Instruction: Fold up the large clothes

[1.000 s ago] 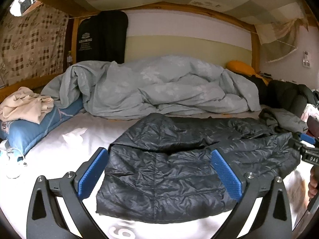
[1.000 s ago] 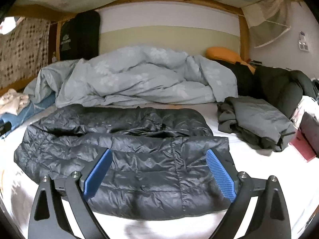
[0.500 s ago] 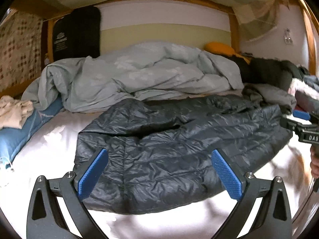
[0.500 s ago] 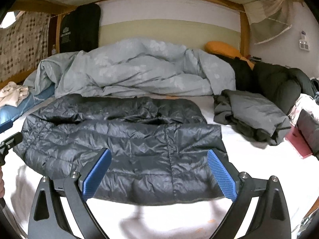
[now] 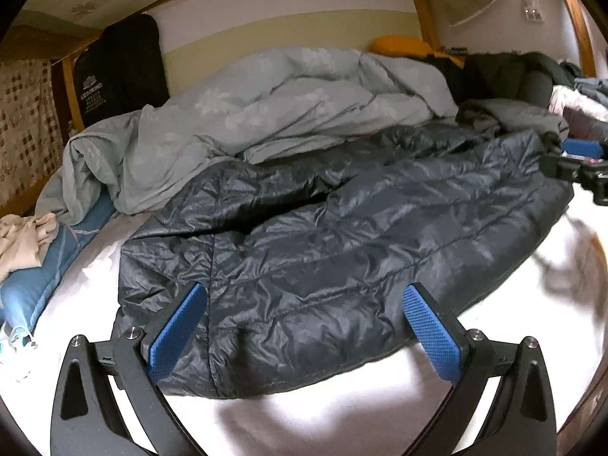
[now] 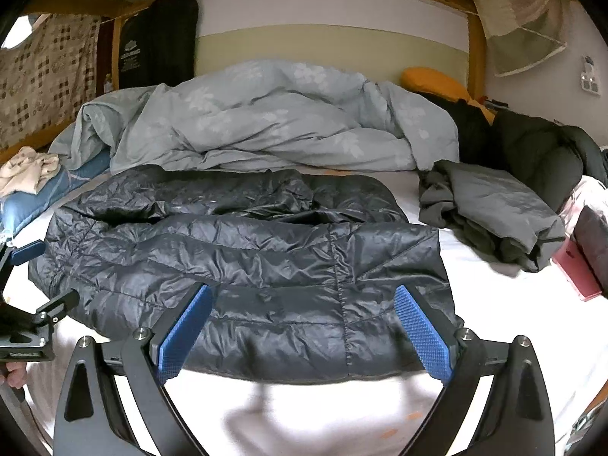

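A dark quilted puffer jacket (image 5: 323, 258) lies spread across the white sheet (image 5: 342, 410), also in the right wrist view (image 6: 258, 266). My left gripper (image 5: 304, 326) is open, blue pads wide apart, hovering over the jacket's near left end. My right gripper (image 6: 304, 326) is open above the jacket's near hem, towards its right end. Each gripper shows at the edge of the other's view: the right one (image 5: 577, 159) and the left one (image 6: 26, 285). Neither holds fabric.
A rumpled pale blue duvet (image 6: 266, 121) lies behind the jacket. A folded grey garment (image 6: 490, 209) and dark clothes (image 6: 539, 152) lie at the right. A blue pillow with a cream cloth (image 5: 26, 243) lies at the left. A pink object (image 6: 577, 269) sits at the far right.
Both grippers have moved in closer over the jacket's near edge; the left view has swung right. The jacket has not visibly moved. Both stay open.
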`<state>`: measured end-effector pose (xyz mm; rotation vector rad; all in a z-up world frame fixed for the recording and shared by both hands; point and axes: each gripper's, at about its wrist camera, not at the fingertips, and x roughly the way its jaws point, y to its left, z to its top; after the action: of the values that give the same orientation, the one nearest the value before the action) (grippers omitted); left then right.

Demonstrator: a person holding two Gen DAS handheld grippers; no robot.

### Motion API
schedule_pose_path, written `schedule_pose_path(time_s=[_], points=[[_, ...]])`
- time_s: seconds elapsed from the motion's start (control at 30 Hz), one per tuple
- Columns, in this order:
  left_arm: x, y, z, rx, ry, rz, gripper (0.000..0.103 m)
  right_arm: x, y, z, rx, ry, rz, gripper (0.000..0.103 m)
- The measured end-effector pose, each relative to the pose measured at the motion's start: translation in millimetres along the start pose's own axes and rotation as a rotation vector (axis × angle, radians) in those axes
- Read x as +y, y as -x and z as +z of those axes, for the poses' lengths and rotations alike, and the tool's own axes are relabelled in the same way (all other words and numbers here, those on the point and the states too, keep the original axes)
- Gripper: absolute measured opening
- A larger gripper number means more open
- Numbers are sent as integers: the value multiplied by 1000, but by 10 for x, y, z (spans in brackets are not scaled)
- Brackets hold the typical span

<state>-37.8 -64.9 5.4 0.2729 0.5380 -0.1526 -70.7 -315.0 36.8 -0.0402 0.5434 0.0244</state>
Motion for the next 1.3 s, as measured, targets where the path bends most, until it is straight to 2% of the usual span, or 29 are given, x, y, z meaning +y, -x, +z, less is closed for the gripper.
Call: schedule_pose_path(time_s=[0.3, 0.47, 0.57, 0.7, 1.0, 1.07, 1.13, 1.2, 1.3], points=[[-126, -260, -123, 131, -62, 16, 102, 211, -15, -109, 11, 78, 20, 97], [-99, -309, -143, 169, -44, 5, 101, 340, -110, -182, 56, 134, 27, 97], [-25, -251, -98, 142, -19, 13, 98, 378, -163, -215, 80, 154, 32, 97], [235, -40, 73, 25, 41, 74, 97, 347, -192, -209, 86, 144, 24, 97], [951, -121, 267, 6, 222, 202, 96, 270, -322, -197, 121, 111, -11, 97], [981, -142, 303, -21, 211, 205, 96, 244, -356, -156, 122, 99, -19, 97], [913, -181, 354, -31, 146, 206, 96, 185, -375, -54, 108, 73, -19, 97], [844, -307, 447, 15, 71, 195, 96, 101, -415, 82, 115, 42, -10, 97], [873, -496, 612, 69, 59, 149, 96, -96, -508, 432, 161, -7, 43, 97]])
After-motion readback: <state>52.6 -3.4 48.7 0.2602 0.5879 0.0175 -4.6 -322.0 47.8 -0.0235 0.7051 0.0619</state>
